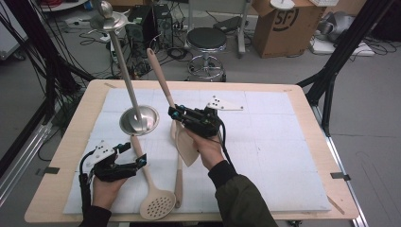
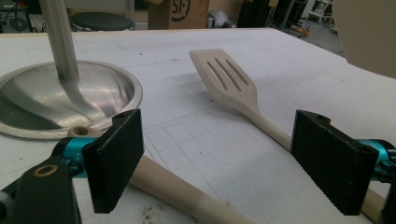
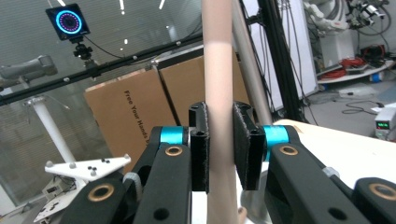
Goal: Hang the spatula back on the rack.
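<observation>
Right hand-held gripper (image 3: 219, 149) clamps beige spatula handle (image 3: 218, 84), held upright.

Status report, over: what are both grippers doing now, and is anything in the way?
Right gripper shut on solid spatula, lifted off the mat. Left gripper open, astride skimmer handle, not gripping. Metal stand close by; slotted spatula lies on the mat.

From my remote station: a light wooden bench (image 1: 61, 156) carries a white gridded mat (image 1: 274, 156) over most of its top; on the mat stand a steel stand's dished base (image 1: 138, 120) with an upright pole; beside it lie a perforated skimmer (image 1: 156, 205) and a slotted spatula (image 2: 231, 84), both cream-coloured, handles crossing.
</observation>
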`<state>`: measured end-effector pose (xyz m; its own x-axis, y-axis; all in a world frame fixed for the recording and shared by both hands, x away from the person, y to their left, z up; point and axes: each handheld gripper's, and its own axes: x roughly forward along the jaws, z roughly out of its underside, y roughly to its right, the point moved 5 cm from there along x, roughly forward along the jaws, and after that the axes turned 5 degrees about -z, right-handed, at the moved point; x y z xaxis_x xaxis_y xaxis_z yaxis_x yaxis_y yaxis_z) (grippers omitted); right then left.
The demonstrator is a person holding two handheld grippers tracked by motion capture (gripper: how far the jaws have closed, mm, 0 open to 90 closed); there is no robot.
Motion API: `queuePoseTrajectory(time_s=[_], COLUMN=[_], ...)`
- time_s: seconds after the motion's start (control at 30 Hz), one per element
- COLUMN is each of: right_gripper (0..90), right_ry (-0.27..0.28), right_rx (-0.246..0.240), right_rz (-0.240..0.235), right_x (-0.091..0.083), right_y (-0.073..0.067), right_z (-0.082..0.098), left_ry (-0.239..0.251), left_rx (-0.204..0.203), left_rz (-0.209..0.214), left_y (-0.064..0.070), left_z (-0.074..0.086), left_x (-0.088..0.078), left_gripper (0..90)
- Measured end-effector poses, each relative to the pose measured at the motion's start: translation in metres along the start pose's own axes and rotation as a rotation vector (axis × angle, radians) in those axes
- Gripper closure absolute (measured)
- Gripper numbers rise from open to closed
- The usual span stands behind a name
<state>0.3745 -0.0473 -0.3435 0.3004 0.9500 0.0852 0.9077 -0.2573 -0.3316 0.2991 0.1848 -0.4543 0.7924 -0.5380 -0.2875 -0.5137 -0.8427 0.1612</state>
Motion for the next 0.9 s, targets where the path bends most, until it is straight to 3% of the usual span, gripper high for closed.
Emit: queuePoseTrajectory(time_s=[0.23,0.43,0.6,0.73,0.9], right_gripper=[78.5,78.5,78.5,78.6,78.5], right_ry=[0.011,0.035,0.060,0.041,0.055], right_rx=[-0.012,-0.016,0.017,0.026,0.031], right_rz=[-0.026,-0.022,-0.022,-0.019,-0.030], right_x=[0.018,0.028,0.032,0.038,0.042], right_y=[-0.004,0.007,0.020,0.025,0.026], right_z=[-0.013,-0.026,-0.032,-0.031,-0.037], left_ry=[0.002,-0.007,-0.010,-0.012,-0.007], left_rx=[-0.006,-0.001,0.002,0.001,-0.006], left_rz=[0.000,-0.002,-0.002,-0.004,-0.002], left_y=[-0.002,-0.002,-0.002,-0.003,-0.003], left_z=[0.001,0.003,0.004,0.004,0.004], left_x=[-0.003,0.000,-0.001,-0.001,-0.001], left_gripper=[18.0,18.1,18.1,18.1,18.1])
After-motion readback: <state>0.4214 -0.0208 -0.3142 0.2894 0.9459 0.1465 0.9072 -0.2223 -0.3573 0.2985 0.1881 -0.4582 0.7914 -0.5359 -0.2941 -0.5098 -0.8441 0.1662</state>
